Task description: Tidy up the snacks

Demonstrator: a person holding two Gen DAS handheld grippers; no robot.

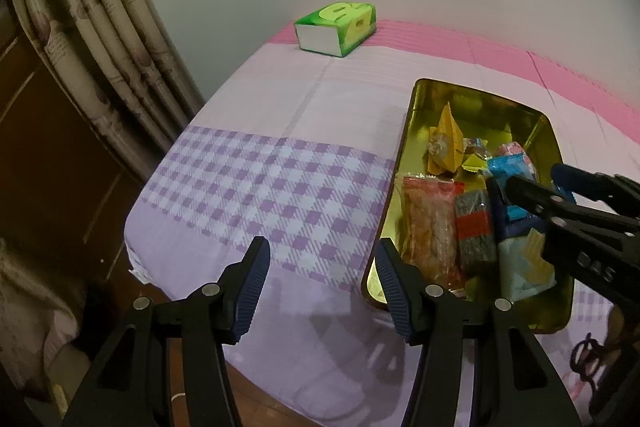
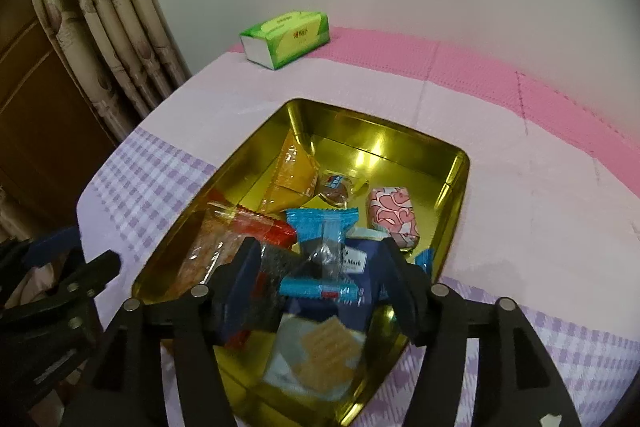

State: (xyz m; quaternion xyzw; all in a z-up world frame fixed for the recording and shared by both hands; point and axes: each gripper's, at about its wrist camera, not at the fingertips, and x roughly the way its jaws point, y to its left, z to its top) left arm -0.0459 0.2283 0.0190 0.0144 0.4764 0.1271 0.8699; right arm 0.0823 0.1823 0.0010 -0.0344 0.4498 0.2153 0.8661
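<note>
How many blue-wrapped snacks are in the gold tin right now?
3 visible: a light-blue clear-windowed packet mid-tin, a small light-blue bar lying on the dark navy packet near the front. A blue corner at the right wall may be another; others may be hidden underneath.

Shiny gold rectangular tin (image 2: pixel 448 187) sits open on the cloth – wrapped snacks piled inside: blue-ended clear packet (image 2: pixel 324 227) on top, pink patterned block (image 2: pixel 394 217) lying apart by the wall.

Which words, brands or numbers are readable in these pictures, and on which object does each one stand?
"...s Mark": dark blue snack packet in the gold metal tin; beginning hidden.
"DAS": black right gripper, on its arm.
Green tissue box: print too blurred.
Other wrappers: unreadable.
</note>
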